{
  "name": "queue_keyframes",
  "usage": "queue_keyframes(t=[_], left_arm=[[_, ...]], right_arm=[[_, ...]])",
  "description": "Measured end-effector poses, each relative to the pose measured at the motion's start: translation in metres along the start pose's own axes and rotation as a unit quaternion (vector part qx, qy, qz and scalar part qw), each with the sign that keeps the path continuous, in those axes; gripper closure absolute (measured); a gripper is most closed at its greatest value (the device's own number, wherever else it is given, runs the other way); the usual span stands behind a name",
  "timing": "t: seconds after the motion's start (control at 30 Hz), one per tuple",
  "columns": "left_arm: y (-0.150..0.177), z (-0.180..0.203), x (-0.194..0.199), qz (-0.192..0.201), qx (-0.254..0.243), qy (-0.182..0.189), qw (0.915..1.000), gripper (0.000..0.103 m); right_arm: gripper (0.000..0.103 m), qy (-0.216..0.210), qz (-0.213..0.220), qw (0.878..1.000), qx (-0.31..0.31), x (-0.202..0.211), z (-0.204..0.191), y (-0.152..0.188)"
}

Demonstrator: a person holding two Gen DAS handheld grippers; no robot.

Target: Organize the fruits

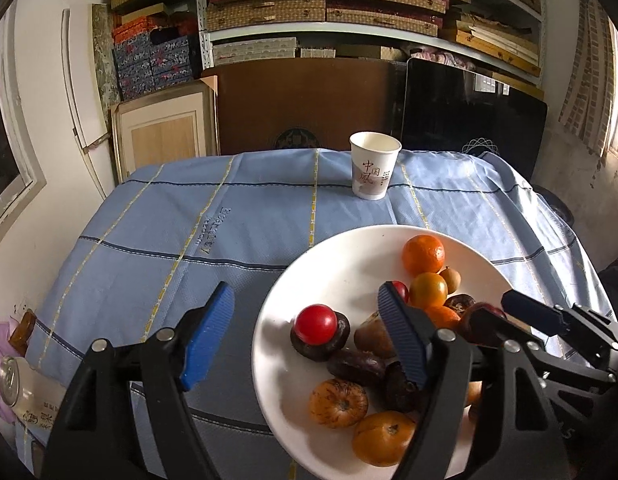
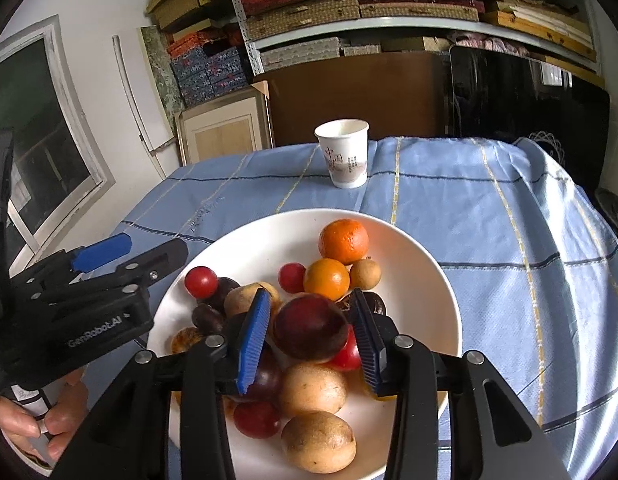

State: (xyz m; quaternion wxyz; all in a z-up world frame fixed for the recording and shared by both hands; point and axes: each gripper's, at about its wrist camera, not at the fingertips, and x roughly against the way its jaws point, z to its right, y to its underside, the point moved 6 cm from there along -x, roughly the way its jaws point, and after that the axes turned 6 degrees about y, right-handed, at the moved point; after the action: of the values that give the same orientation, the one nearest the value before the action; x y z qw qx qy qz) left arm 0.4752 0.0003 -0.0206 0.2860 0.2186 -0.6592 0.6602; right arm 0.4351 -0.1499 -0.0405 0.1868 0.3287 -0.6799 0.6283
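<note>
- Desk: covered by a blue checked cloth; it carries everything listed below.
- Plate: white, round, on the near right part of the desk, holding all the fruit in a loose heap.
- My left gripper: fingers spread wide with nothing between them; one hangs over bare cloth just left of the plate, the other over the plate's middle.
- My right gripper: fingers part open on either side of a dark red plum; I cannot tell whether the pads touch its skin.
- Paper cup: white with printed characters, upright at the far edge of the desk, well apart from the plate.
- Dark red plum: on top of the heap, at the plate's centre.
- Tangerine: bright orange, at the far side of the plate.
- Brown round fruit: at the plate's near rim, another just behind it.
- Small orange: just in front of the tangerine.
- Cherry tomato: red, resting on a dark fruit at the left of the heap.
</note>
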Motion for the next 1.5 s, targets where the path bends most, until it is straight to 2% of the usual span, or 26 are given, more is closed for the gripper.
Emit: queue_keyframes(t=[0.13, 0.2, 0.3, 0.47, 0.57, 0.8, 1.1, 1.5], left_arm=[[-0.001, 0.0, 0.008, 0.005, 0.002, -0.001, 1.0, 0.03], [0.0, -0.001, 0.017, 0.008, 0.002, -0.005, 1.0, 0.025], [0.004, -0.001, 0.036, 0.016, 0.003, -0.011, 0.9998, 0.015], [0.014, 0.003, 0.08, 0.026, -0.004, -0.002, 0.9997, 0.008], [0.024, 0.009, 0.106, 0.032, -0.017, -0.001, 0.9994, 0.006], [0.063, 0.018, 0.158, 0.029, -0.026, 0.003, 0.9992, 0.005], [0.111, 0.019, 0.198, 0.025, -0.021, -0.003, 0.9995, 0.005], [0.136, 0.018, 0.222, 0.027, -0.022, -0.013, 0.9993, 0.005]], right_arm=[[0.056, -0.003, 0.007, 1.0, -0.002, 0.015, -0.001, -0.003], [0.051, -0.005, 0.009, 1.0, 0.0, 0.026, -0.002, -0.003], [0.041, 0.0, 0.011, 1.0, 0.015, 0.044, -0.006, 0.002], [0.023, 0.004, 0.01, 0.999, 0.036, 0.074, -0.014, 0.02], [0.016, 0.011, 0.012, 0.999, 0.048, 0.094, -0.017, 0.035], [0.013, 0.025, 0.007, 0.998, 0.055, 0.131, -0.02, 0.071], [0.013, 0.024, 0.004, 0.998, 0.052, 0.158, -0.022, 0.105], [0.013, 0.019, 0.014, 0.998, 0.067, 0.188, -0.036, 0.123]])
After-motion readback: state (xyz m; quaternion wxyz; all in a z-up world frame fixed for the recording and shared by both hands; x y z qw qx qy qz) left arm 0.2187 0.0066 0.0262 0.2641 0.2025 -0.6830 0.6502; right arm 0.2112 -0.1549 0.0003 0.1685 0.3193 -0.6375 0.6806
